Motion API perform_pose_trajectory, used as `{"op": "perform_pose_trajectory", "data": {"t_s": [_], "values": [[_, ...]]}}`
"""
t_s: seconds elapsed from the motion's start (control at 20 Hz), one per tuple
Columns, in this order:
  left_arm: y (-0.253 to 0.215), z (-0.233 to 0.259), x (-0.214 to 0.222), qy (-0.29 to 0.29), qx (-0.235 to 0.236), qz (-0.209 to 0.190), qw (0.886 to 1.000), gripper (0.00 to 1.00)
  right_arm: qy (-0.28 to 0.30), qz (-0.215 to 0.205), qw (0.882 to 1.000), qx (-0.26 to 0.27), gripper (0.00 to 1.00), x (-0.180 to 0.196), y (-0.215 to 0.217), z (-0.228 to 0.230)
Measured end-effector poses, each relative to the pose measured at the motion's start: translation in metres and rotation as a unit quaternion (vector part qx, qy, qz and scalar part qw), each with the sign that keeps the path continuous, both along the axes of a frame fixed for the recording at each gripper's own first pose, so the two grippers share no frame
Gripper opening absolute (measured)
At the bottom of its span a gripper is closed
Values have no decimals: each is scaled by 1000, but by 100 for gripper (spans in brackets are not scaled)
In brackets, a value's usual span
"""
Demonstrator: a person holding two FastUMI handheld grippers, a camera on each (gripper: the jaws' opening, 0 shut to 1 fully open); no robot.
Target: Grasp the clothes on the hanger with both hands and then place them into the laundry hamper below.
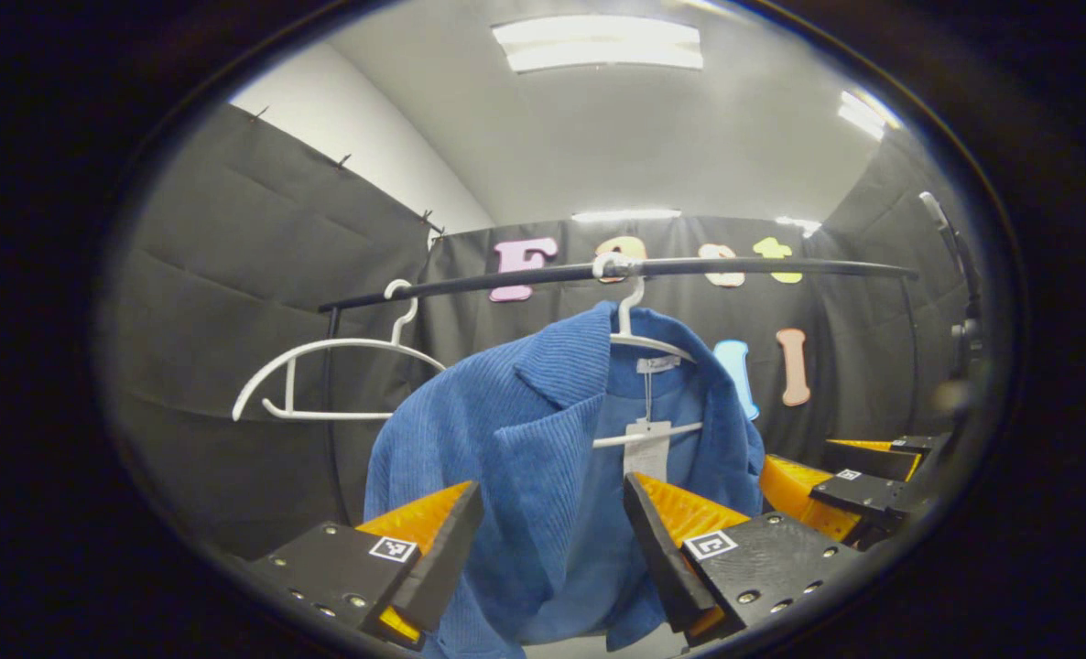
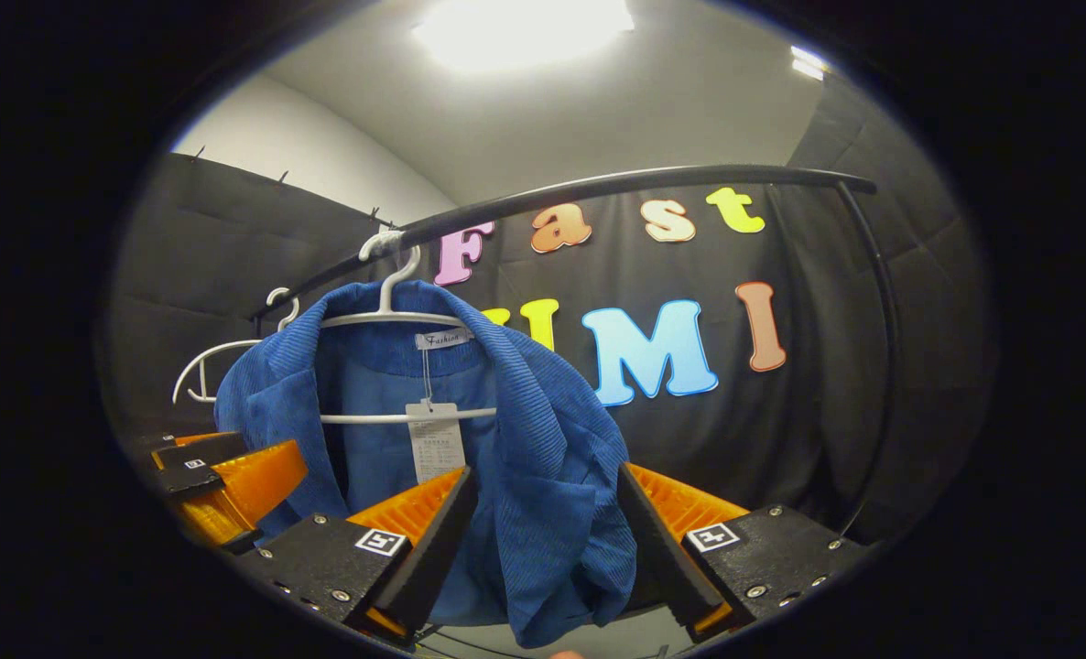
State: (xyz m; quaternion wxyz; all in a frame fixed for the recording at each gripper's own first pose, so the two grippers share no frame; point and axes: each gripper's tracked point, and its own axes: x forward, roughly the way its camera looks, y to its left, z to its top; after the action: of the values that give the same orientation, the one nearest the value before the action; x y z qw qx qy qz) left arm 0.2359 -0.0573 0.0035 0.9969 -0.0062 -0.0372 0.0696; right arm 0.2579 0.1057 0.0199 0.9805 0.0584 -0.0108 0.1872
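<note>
The step in hand appears to be the two-handed grasp of the blue corduroy jacket, which hangs on a white hanger from the black rail. To do it well, each pair of tongs should take a separate front panel, biting into a good fold of cloth below the shoulder, clear of the hanger bar and the paper tag. Close both before lifting, then raise the garment off the hanger ends evenly so that the hook stays on the rail.

The left tongs stand released, jaws spread wide, with the jacket's lapel panel lying between them; whether either finger touches the cloth cannot be told. The right tongs are likewise released, and the opposite front panel hangs down between their jaws. A second, bare hanger hangs further along the rail, apart from the jacket.
</note>
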Motion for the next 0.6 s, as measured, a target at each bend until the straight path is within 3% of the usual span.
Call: {"op": "perform_pose_trajectory", "data": {"t_s": [0.1, 0.15, 0.4, 0.45, 0.55, 0.6], "values": [[-2, -9, 9, -1, -1, 5, 1000, 86, 3, 12, 1000, 2, 95, 11, 6, -5], [0, -10, 13, -4, -1, 10, 1000, 90, 6, 20, 1000, 5, 95, 17, 9, -8], [10, -27, 34, 2, 12, 50, 999, 89, 9, 41, 999, 6, 95, 38, 23, -21], [11, -30, 37, 4, 15, 55, 998, 96, 13, 43, 999, 2, 95, 44, 26, -27], [14, -33, 44, 6, 22, 66, 998, 83, 17, 43, 999, -5, 95, 53, 31, -36], [15, -32, 47, 5, 27, 70, 997, 89, 21, 42, 999, -7, 95, 57, 32, -41]]}}
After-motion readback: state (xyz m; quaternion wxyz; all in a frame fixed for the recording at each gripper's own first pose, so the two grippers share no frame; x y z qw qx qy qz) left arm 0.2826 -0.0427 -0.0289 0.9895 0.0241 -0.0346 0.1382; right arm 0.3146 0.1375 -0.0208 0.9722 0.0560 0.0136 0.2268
